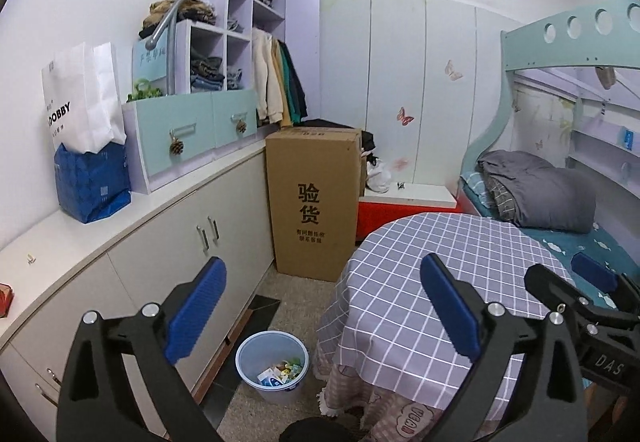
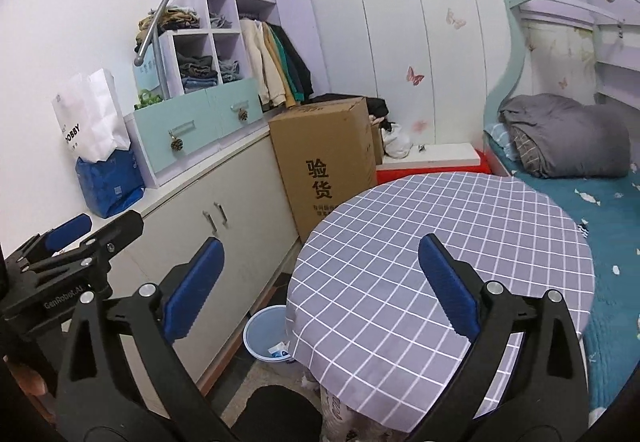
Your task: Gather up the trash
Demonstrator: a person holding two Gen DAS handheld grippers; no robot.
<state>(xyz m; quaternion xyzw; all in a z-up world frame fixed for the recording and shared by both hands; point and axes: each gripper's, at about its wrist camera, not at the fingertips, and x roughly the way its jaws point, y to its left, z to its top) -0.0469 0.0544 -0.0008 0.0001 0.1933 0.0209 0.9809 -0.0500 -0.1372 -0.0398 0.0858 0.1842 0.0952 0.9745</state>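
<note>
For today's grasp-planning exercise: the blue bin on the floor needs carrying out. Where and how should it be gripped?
Grip the blue bin by its rim, coming from above. It stands upright and open-topped, and its round body looks wider than the open left hand-held gripper. Take the cabinet-side rim; the checked tablecloth crowds the other side.

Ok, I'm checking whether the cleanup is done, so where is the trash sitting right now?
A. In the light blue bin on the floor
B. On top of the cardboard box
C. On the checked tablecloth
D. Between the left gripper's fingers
A: wrappers lie inside the light blue bin beside the round table, whose checked cloth shows nothing on it.
</note>
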